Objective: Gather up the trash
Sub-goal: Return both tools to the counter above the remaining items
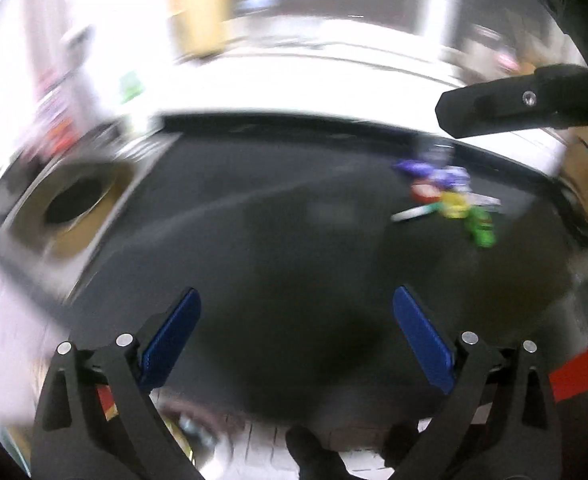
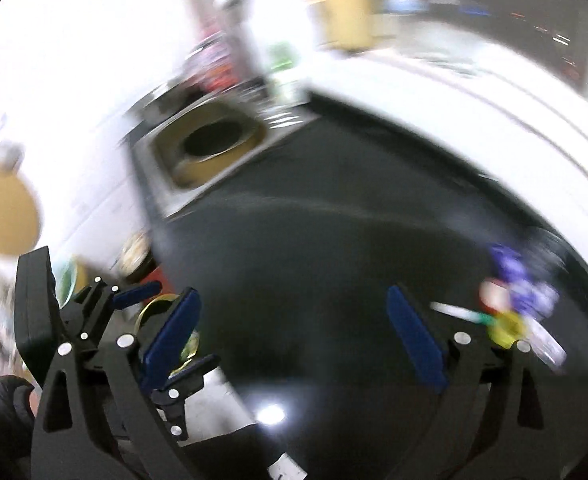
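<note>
A small pile of colourful trash (image 1: 449, 196) lies on the dark countertop (image 1: 278, 220) at the right: purple, red, yellow and green wrappers. It also shows in the right wrist view (image 2: 513, 304), blurred. A brown bin with a dark round opening (image 1: 74, 204) sits at the counter's left end and shows in the right wrist view too (image 2: 210, 144). My left gripper (image 1: 295, 336) is open and empty above the counter. My right gripper (image 2: 294, 332) is open and empty, left of the trash. One right finger (image 1: 505, 104) shows at the upper right of the left wrist view. The left gripper (image 2: 166, 320) shows at lower left.
A white wall or ledge (image 1: 313, 92) runs behind the counter. A round tan board (image 2: 2, 216) hangs at the left. Blurred bottles and packets (image 2: 222, 64) stand behind the bin. A red object (image 1: 577, 372) is at the lower right.
</note>
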Available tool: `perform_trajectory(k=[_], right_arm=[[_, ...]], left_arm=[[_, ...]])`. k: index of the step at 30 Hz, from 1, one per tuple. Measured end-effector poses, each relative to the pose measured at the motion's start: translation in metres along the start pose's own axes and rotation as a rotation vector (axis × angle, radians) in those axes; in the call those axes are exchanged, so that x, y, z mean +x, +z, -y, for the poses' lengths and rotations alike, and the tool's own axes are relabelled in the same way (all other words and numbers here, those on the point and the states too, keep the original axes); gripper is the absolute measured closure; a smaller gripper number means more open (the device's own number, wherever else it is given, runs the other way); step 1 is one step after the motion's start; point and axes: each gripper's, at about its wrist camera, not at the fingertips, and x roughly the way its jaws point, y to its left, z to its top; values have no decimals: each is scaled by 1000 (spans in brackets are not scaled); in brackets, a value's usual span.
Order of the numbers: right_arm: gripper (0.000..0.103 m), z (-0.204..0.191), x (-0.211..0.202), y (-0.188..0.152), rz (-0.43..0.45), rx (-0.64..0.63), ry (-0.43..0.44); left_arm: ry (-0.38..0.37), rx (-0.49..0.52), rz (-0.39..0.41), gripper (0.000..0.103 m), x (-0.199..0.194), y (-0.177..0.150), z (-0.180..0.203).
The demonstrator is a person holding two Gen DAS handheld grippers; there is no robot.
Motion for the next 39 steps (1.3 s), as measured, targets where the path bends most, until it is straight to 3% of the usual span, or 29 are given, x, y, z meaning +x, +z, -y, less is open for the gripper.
perform_trajectory(k=[6, 12, 16, 24, 29, 39], right_arm=[[12, 108, -67, -50, 67, 191, -148], [12, 167, -103, -99, 74, 291, -215], [12, 183, -109, -116, 64, 304, -224], [12, 207, -89, -117, 25, 277, -197], [12, 235, -59, -120, -16, 256, -151], [12, 299, 31, -128, -168, 96, -149]], left_arm=[[-148, 277, 37, 9, 20, 51, 111], [-217, 393, 31, 9, 25, 61, 166], [-222, 434, 8, 9, 31, 59, 180], [-201, 458, -24, 9, 55, 66, 183], [-198, 466, -74, 9, 102, 71, 175], [-162, 544, -158, 9, 204, 66, 165]])
